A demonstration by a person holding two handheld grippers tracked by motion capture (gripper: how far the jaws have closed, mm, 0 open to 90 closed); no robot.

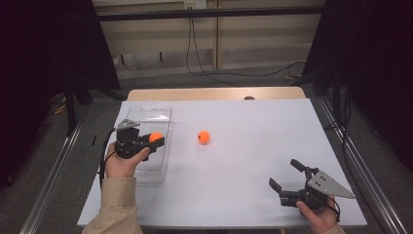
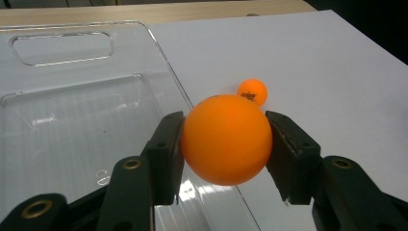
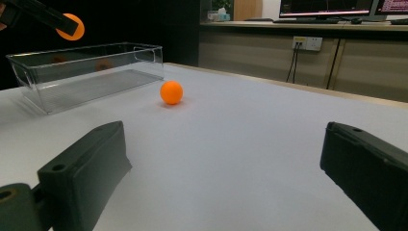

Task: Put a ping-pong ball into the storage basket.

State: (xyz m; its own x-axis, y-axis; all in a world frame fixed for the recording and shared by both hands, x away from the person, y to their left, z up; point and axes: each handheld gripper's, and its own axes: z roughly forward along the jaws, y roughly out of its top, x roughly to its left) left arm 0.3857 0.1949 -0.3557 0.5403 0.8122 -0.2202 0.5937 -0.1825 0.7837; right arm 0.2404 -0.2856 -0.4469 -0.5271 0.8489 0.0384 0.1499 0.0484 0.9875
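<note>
Two orange balls showed on the white table [image 1: 253, 146]. One, the held ball [image 1: 155, 137], sat clamped between the jaws of the left gripper [image 1: 157, 141], whose pads pressed on its two sides; in the left gripper view the held ball [image 2: 226, 139] hung above the right wall of the clear plastic bin [image 2: 72, 120], partly over the bin's floor and partly over the bare table. The person's left hand [image 1: 124, 163] gripped that tool above the bin's near half, a beige sleeve [image 1: 114, 207] coming in from the table's near edge. The clear plastic bin [image 1: 146, 114] lay along the table's left side, its long axis running from the near edge toward the far edge, and nothing was seen lying inside it.

The loose ball [image 1: 203, 137] rested on the table just right of the bin, apart from it, nearer the far edge than the near one. In the right gripper view the loose ball [image 3: 172, 92] stood beside the bin's end wall, with a small shadow under it.

The right gripper [image 1: 286, 174] was held low near the table's near right corner, its jaws standing wide apart with nothing between them, pointing toward the table's middle. It stayed well apart from both balls.
</note>
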